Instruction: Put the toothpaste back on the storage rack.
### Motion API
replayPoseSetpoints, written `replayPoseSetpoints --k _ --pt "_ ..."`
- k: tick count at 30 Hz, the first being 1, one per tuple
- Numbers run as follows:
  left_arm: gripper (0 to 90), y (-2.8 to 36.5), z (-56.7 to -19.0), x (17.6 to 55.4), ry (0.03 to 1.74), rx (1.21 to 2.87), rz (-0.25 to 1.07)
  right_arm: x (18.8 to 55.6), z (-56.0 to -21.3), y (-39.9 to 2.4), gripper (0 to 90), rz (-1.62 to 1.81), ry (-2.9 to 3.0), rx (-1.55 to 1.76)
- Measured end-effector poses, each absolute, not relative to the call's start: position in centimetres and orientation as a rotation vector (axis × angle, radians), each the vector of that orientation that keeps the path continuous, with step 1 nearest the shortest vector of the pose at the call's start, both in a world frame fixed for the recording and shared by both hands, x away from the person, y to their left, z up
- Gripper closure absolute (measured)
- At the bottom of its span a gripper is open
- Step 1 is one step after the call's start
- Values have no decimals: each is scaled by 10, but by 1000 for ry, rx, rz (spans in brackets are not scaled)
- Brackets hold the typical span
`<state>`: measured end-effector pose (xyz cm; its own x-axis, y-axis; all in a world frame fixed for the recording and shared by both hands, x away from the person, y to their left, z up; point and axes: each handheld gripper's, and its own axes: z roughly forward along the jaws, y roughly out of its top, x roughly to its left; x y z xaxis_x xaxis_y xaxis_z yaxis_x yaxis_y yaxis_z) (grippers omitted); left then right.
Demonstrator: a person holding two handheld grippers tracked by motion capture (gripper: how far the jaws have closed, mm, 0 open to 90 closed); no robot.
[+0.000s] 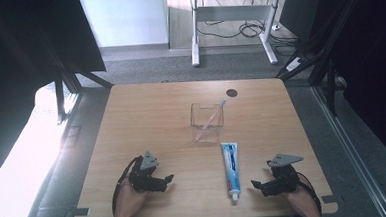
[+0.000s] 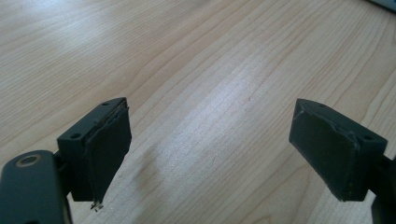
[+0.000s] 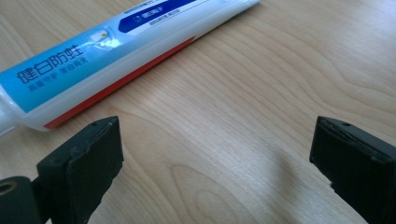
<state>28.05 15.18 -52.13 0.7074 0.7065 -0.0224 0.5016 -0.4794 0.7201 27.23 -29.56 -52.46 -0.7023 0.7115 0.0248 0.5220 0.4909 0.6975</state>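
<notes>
Chinese characters "健白防蛀" are printed on the toothpaste tube (image 3: 116,51) laid on the pale wooden tabletop (image 1: 146,121). Both claws, left (image 2: 210,154) and right (image 3: 215,172), are held apart, empty.

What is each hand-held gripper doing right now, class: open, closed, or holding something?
Left hand-held gripper: open, empty, over bare wood.
Right hand-held gripper: open, empty, beside the blue-and-white plastic toothpaste tube.

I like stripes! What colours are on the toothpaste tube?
Toothpaste tube: blue and white with a red stripe, clearest in the right gripper view.
</notes>
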Motion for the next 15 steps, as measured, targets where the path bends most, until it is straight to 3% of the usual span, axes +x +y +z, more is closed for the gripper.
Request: replayPoseSetpoints --k 9,12,15 --pt "132 154 -522 282 926 2174 349 273 -520 -287 100 961 2608 1084" --pt "132 153 -522 282 925 2180 352 273 -515 -284 217 954 2618 1087" --pt "133 153 -522 281 927 2171 348 274 -509 -282 403 962 2600 1073"
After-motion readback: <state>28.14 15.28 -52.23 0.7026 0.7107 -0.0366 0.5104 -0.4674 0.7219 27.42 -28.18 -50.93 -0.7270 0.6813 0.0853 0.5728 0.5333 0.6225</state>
